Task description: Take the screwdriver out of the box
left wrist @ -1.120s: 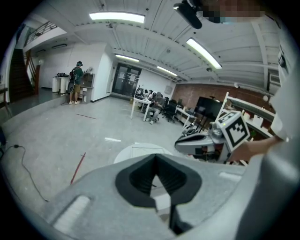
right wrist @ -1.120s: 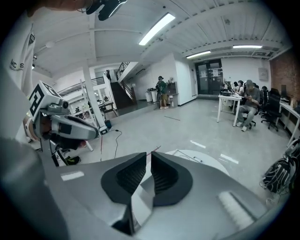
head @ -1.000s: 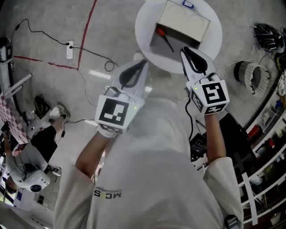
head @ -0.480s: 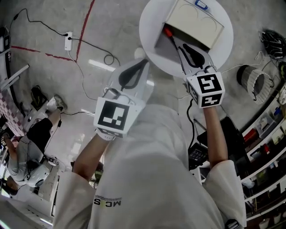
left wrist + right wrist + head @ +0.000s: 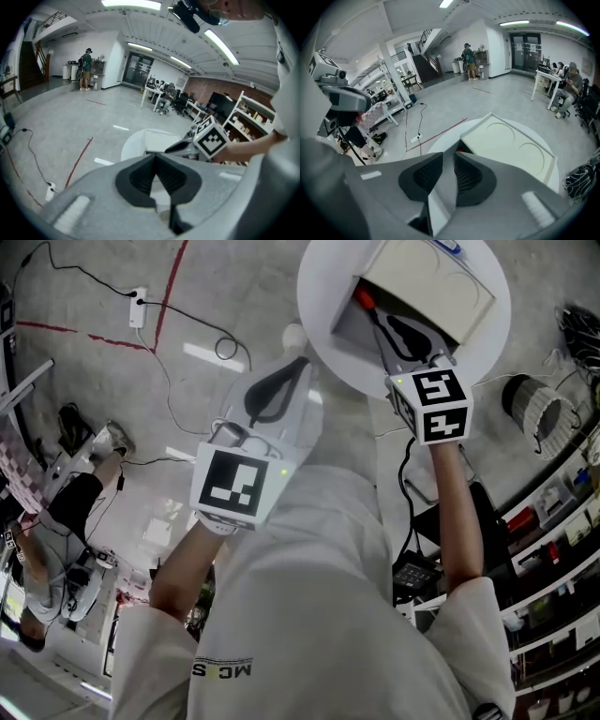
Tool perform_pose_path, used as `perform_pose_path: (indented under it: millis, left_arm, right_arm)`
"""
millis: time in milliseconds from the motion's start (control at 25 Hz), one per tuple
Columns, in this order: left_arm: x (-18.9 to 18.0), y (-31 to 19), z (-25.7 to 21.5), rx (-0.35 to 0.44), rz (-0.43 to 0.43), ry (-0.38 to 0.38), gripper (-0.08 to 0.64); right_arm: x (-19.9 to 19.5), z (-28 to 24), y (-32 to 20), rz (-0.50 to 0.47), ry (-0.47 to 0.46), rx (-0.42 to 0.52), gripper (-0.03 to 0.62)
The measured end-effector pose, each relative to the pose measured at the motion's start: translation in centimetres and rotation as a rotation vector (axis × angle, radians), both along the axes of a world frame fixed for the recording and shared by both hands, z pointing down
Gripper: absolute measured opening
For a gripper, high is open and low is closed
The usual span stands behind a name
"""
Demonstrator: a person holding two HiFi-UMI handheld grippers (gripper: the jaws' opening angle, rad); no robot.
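Head view: at one o'clock the right gripper (image 5: 392, 332) is being held slightly open at the box (image 5: 441, 298). The screwdriver (image 5: 363, 299), likely light and rigid, is best gripped by its red handle. The left gripper (image 5: 277, 395) is being held closed, empty.

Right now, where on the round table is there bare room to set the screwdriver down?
Bare: the crescent of table left of the box, nearest the left gripper, and the strip right of the lid. Crowded: the box's open tray, where the right gripper sits over the screwdriver.

Cream short-sleeved shirt (image 5: 319, 615) — dark printed lettering (image 5: 225, 669).
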State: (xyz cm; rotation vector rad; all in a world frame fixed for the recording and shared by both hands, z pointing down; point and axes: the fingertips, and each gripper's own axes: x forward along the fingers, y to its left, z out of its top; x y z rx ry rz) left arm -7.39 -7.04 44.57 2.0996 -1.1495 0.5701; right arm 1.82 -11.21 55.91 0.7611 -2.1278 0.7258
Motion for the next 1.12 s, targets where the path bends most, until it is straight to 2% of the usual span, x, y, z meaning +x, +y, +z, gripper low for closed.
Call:
perform_pose_path:
  millis: [440,1120]
  left_arm:
    - [-0.7,-0.6,3.4,-0.032,-0.036,0.024,0.002]
    - [-2.3,0.0,7.1,-0.082,-0.042,0.041,0.002]
  right_arm:
    - [-0.3,6.1,-0.6,-0.027,0.096,-0.093,0.067]
    - [-0.9,12.3,-0.8,-0.061,0.280,-0.160,0.095]
